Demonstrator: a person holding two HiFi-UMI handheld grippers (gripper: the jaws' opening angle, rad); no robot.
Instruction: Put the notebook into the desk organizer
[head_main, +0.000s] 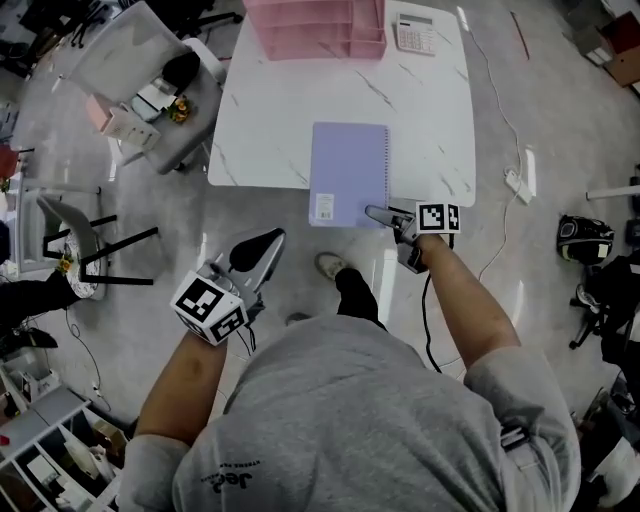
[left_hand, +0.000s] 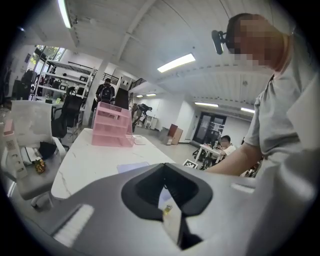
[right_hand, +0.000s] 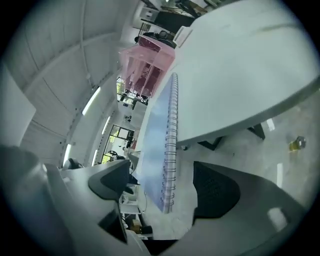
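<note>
A lavender spiral notebook (head_main: 348, 172) lies flat on the white marble table (head_main: 430, 120), its near end hanging over the front edge. The pink desk organizer (head_main: 310, 25) stands at the table's far edge. My right gripper (head_main: 385, 215) is rolled on its side at the notebook's near right corner. In the right gripper view the gripper (right_hand: 165, 187) stands open, with the notebook's (right_hand: 155, 135) wire-bound corner between the jaws and untouched. My left gripper (head_main: 255, 255) hangs shut and empty below the table's front edge, left of the notebook. Its view shows the gripper (left_hand: 167, 190), the organizer (left_hand: 112, 127) and the notebook (left_hand: 132, 166).
A white calculator (head_main: 413, 33) lies right of the organizer. A grey cart (head_main: 150, 80) with small items stands against the table's left side, and a folding stool (head_main: 75, 250) stands nearer. A power strip (head_main: 518, 185) and cables lie on the floor at right. My shoe (head_main: 330, 265) is under the table's front edge.
</note>
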